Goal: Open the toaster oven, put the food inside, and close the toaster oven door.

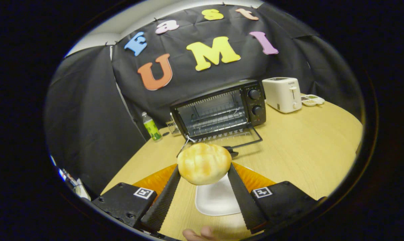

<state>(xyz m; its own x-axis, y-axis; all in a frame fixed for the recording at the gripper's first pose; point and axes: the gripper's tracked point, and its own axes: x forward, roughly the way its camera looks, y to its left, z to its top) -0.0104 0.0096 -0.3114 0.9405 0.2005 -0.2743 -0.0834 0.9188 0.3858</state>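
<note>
Two fingers of the gripper (204, 172) clamp a bread roll (204, 163) above a white plate (216, 200); beyond them the toaster oven (218, 109), door (237, 138) down, sits near the tabletop's (305, 150) far edge.

Cloth-walled recording booth: toaster oven (219, 112) and toaster (283, 94) on wooden table (305, 147).

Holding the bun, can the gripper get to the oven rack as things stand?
Probably yes. The gripper is shut on the bun, held above the white plate. Beyond the fingers the oven has its door folded down, the rack looks bare, and nothing stands between.
</note>
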